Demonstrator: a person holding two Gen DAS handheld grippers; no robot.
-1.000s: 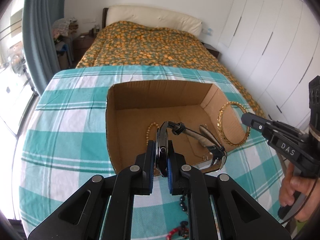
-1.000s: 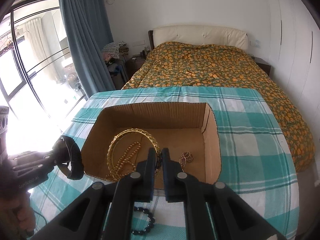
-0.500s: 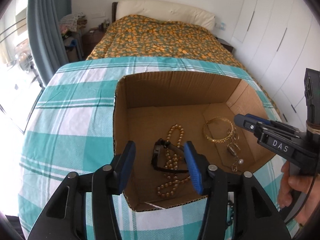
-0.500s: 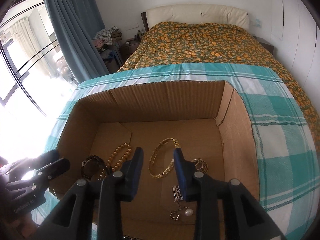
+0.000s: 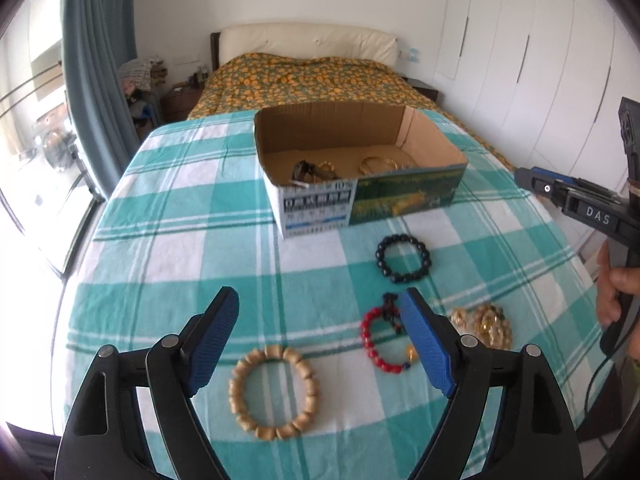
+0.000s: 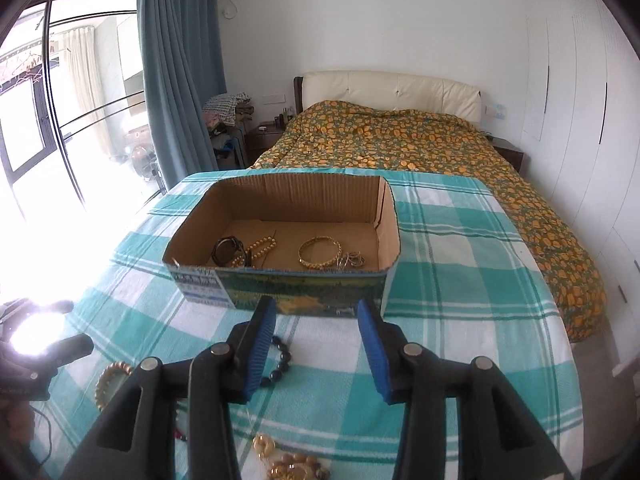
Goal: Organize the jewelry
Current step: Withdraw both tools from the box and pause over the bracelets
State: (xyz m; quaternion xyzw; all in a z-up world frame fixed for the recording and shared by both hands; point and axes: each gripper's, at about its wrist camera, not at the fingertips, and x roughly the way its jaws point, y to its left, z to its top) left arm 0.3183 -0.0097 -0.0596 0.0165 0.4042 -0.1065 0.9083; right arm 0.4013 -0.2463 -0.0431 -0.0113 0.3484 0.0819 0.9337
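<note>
Left wrist view: the left hand-held gripper has its jaws opening, already wide, with nothing held; beyond the pads lie the checked cloth and part of a red bead bracelet. A tan wooden-bead bracelet lies on the counter just below the left finger. A black bead bracelet lies nearer the cardboard box, apart from it. A heap of gold and pearl pieces sits right of the red bracelet.

Right wrist view: the right hand-held gripper has its jaws opening, at a moderate gap, with nothing between the pads. Inside the box are a dark watch, a pearl strand, a gold bangle and small silver-toned pieces just beside the bangle. A person's hand grips the right handle.
</note>
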